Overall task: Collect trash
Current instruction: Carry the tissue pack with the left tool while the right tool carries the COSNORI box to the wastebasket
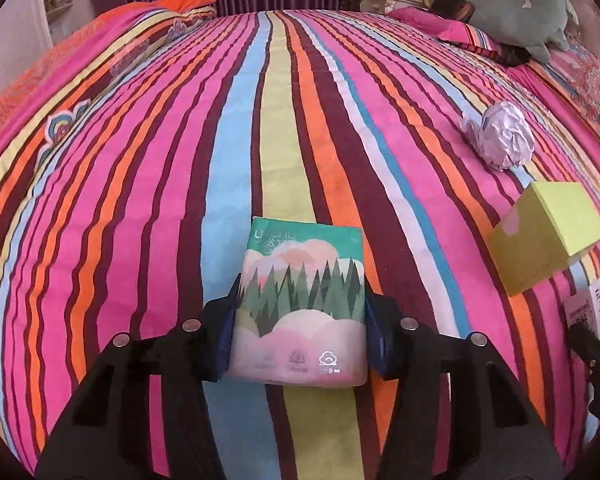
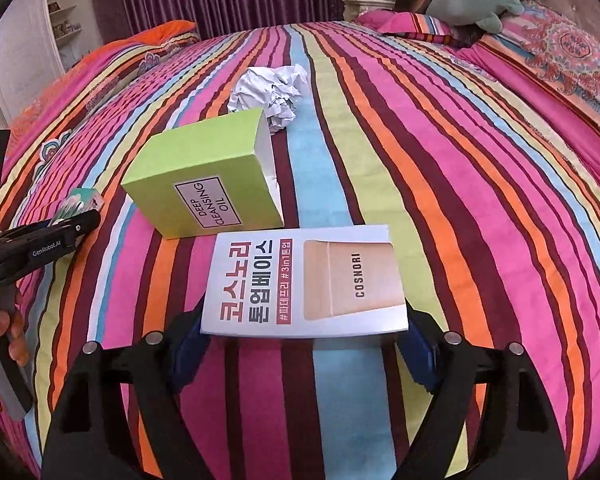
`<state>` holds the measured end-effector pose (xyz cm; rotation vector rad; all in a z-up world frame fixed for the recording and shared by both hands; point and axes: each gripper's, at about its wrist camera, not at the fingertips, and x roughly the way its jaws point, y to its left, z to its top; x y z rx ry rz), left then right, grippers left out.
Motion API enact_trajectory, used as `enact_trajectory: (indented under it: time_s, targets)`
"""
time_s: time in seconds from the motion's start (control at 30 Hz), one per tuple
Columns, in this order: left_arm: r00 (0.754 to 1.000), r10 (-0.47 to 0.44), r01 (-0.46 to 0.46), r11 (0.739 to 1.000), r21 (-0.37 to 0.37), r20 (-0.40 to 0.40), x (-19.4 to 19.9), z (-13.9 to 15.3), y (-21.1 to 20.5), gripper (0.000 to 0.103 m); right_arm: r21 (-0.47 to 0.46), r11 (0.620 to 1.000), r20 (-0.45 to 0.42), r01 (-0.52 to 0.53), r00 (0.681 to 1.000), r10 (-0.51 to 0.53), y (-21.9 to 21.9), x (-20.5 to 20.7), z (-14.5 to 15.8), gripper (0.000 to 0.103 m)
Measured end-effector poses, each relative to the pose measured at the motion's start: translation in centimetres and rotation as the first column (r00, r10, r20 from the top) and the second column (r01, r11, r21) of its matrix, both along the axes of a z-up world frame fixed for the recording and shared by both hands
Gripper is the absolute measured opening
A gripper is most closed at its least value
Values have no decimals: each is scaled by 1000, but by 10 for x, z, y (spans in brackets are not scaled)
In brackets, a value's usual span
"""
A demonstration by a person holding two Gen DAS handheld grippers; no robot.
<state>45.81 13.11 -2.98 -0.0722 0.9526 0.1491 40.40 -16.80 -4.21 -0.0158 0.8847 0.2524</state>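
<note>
Pinching the tissue pack (image 1: 300, 304) on the striped bedspread (image 1: 140, 200), left gripper (image 1: 300, 332) looks secure, while right gripper (image 2: 304, 344) barely clamps the white box (image 2: 304, 280) at its near edge, so lifting may tip it free

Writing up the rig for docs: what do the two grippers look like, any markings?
Both are black plastic. The left gripper and right gripper each have two angular arms with round silver studs on top and blue pads on the inner faces of the fingers. Seen from the right wrist view, the left one's side bears white "GenRobot.AI" lettering. No cables or sleeves show.
</note>
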Motion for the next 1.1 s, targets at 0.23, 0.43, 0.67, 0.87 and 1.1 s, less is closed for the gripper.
enact_trajectory:
  time_s: [0.23, 0.43, 0.67, 0.87, 1.1]
  targets:
    - [1000, 10, -10, 1000, -12, 26, -24, 16, -3, 51, 0, 1000, 22, 6, 1000, -6, -1, -10, 15, 77]
    - [999, 17, -16, 1000, -18, 48, -53, 34, -7, 51, 10, 1000, 43, 11, 999, -11, -4, -27, 27, 77]
    - [998, 5, -4, 1000, -9, 64, -93, 48, -19, 51, 28, 1000, 67, 13, 998, -15, -12, -53, 40, 77]
    - [998, -6, 6, 1000, -4, 64, -129, 55, -31, 51, 50, 998, 63, 24, 998, -27, -20, -80, 42, 77]
    - [998, -26, 27, 1000, -3, 65, -180, 58, -45, 51, 72, 997, 70, 30, 997, -35, -31, -124, 44, 77]
